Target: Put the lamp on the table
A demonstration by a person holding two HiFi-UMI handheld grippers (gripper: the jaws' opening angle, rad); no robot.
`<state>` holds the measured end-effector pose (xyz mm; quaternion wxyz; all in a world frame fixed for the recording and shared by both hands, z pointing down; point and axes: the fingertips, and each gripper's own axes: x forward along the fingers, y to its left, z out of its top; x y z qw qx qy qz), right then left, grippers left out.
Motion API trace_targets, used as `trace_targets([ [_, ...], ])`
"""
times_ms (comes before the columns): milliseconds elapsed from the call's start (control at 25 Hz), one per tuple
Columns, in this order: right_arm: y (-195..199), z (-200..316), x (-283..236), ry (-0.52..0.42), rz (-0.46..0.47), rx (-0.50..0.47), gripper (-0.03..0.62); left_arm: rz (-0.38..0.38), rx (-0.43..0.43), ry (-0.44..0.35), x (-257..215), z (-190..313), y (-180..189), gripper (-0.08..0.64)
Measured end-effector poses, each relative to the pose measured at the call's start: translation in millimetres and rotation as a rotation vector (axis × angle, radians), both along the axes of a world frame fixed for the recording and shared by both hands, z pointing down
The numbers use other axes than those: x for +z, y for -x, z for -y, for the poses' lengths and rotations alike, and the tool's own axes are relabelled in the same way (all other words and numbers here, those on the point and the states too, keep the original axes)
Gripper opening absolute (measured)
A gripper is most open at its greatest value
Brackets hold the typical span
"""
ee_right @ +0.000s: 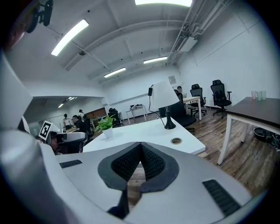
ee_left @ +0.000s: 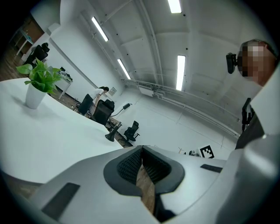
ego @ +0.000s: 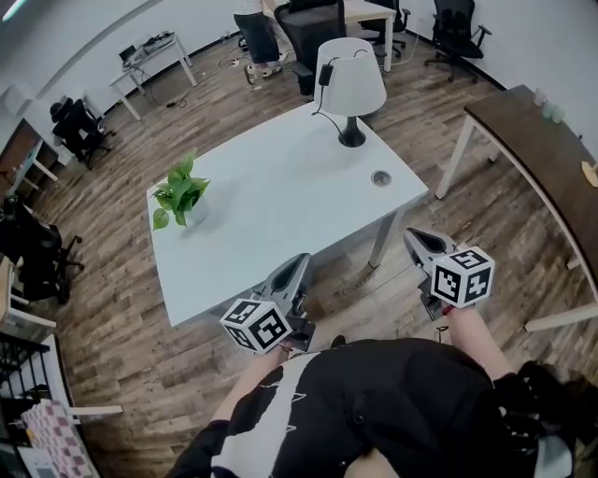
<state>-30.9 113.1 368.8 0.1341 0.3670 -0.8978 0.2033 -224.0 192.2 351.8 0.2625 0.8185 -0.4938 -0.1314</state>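
A lamp (ego: 350,86) with a white shade, black stem and black round base stands upright on the far right corner of the white table (ego: 280,205); its black cord hangs off the back. The right gripper view shows the lamp (ee_right: 163,99) beyond the jaws. My left gripper (ego: 297,268) is shut and empty at the table's near edge. My right gripper (ego: 418,242) is shut and empty too, off the table's near right corner above the floor. Both are well short of the lamp.
A small potted plant (ego: 180,194) stands at the table's left end. A round cable hole (ego: 381,178) sits near the lamp. A dark desk (ego: 537,149) stands to the right. Office chairs (ego: 313,28) and a person stand behind the table.
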Motion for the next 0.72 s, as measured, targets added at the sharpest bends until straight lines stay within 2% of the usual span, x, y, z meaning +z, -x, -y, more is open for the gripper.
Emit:
trace_targets([
  [720, -41, 9, -5, 0.004, 0.023, -0.071, 0.017, 0.009, -0.084, -0.008, -13, -3, -40, 0.015],
])
